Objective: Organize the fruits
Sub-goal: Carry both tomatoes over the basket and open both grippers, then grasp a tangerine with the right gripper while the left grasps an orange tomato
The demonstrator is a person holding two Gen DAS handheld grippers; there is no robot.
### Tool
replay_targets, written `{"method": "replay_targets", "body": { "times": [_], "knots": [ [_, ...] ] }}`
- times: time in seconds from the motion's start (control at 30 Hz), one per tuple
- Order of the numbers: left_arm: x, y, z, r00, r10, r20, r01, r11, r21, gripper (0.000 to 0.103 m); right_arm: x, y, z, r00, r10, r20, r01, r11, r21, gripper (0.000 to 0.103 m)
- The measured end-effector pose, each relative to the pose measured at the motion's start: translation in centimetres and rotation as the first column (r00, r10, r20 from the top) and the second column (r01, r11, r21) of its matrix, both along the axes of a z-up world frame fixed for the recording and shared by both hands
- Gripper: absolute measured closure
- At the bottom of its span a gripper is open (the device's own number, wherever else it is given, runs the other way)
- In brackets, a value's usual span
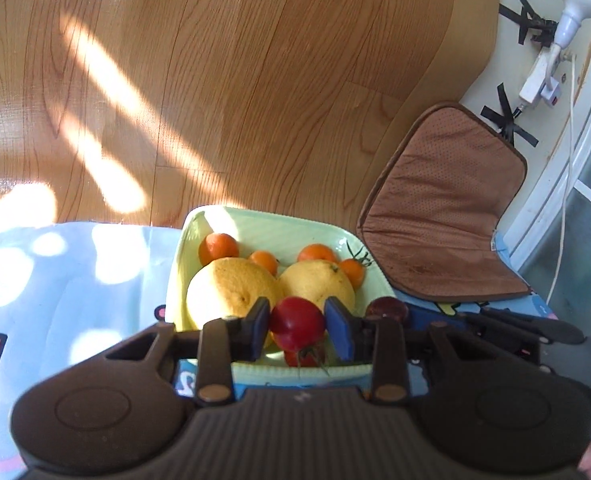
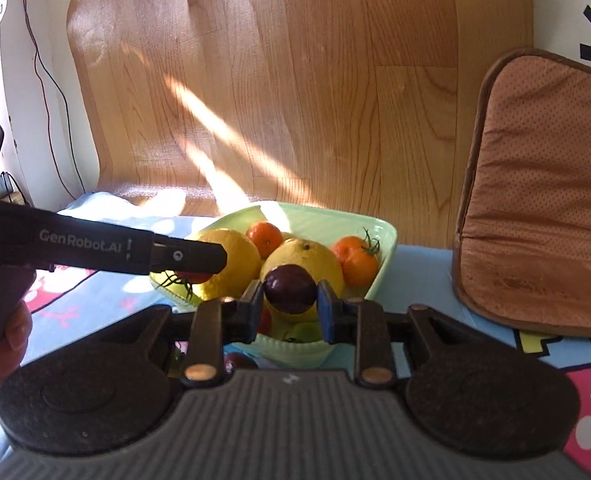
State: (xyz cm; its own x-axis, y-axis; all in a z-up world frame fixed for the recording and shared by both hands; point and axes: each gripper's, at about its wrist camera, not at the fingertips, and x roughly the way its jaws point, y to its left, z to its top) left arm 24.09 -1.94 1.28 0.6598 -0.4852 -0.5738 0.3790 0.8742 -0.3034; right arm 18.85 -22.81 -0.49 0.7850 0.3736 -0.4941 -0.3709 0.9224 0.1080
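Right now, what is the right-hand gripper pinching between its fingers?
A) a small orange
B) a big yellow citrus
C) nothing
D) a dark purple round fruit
D: the right gripper is shut on a dark purple fruit, held above the green bowl.

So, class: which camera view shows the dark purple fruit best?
The right wrist view: the dark purple fruit sits centred and unblocked, pinched in the right claw above the green bowl. The left wrist view shows only its top, off to the right behind the left claw's finger.
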Motion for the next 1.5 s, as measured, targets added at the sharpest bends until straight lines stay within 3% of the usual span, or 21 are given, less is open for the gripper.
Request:
{"method": "replay_targets", "body": {
  "times": [0.2, 0.5, 0.67, 0.77, 0.93, 1.03, 1.3, 1.4, 1.5],
  "knots": [
    [0.3, -0.1, -0.1, 1.0, 0.024, 0.009, -0.024, 1.0, 0.015, 0.057, 0.1, -0.1, 0.1, 1.0, -0.005, 0.011, 0.004, 1.0, 0.015, 0.064],
    [-4.2, 3.0, 1.5, 0.997, 0.039, 0.073, -0.036, 0.999, -0.037, 0.051, -4.0, -3.2, 0.6, 0.999, -0.043, 0.006, 0.042, 0.987, 0.153, 0.063],
    [-7.7, 4.8, -0.2, 0.999, 0.047, 0.018, -0.045, 0.993, -0.106, 0.051, -6.6, -2.9, -1.3, 0.999, 0.006, -0.053, 0.001, 0.99, 0.144, 0.063],
    [-9.1, 3.6, -1.3, 1.0, 0.002, -0.006, -0.003, 0.995, -0.098, 0.051, -7.2, -2.6, -2.2, 0.997, 0.023, -0.069, -0.014, 0.992, 0.126, 0.063],
    [-11.1, -1.6, -2.6, 0.991, -0.115, 0.063, 0.111, 0.992, 0.067, 0.051, -5.4, -4.3, -2.2, 0.994, -0.023, -0.105, 0.039, 0.987, 0.157, 0.063],
    [-11.1, -3.5, -3.4, 0.988, -0.138, 0.063, 0.131, 0.986, 0.104, 0.051, -4.6, -4.9, -2.2, 0.99, 0.018, -0.138, 0.011, 0.978, 0.208, 0.063],
    [-9.9, -4.7, -4.9, 0.99, -0.139, 0.03, 0.134, 0.984, 0.119, 0.055, -2.1, -3.7, -2.6, 0.984, 0.1, -0.15, -0.069, 0.978, 0.196, 0.063],
    [-9.4, -4.6, -5.0, 0.991, -0.133, 0.028, 0.129, 0.985, 0.11, 0.067, -0.8, -3.9, -3.5, 0.97, 0.128, -0.205, -0.074, 0.965, 0.252, 0.063],
    [-9.1, -4.3, -4.9, 0.991, -0.132, 0.02, 0.13, 0.988, 0.088, 0.072, -0.5, -4.4, -4.2, 0.956, 0.15, -0.253, -0.06, 0.941, 0.333, 0.066]
  ]
}}
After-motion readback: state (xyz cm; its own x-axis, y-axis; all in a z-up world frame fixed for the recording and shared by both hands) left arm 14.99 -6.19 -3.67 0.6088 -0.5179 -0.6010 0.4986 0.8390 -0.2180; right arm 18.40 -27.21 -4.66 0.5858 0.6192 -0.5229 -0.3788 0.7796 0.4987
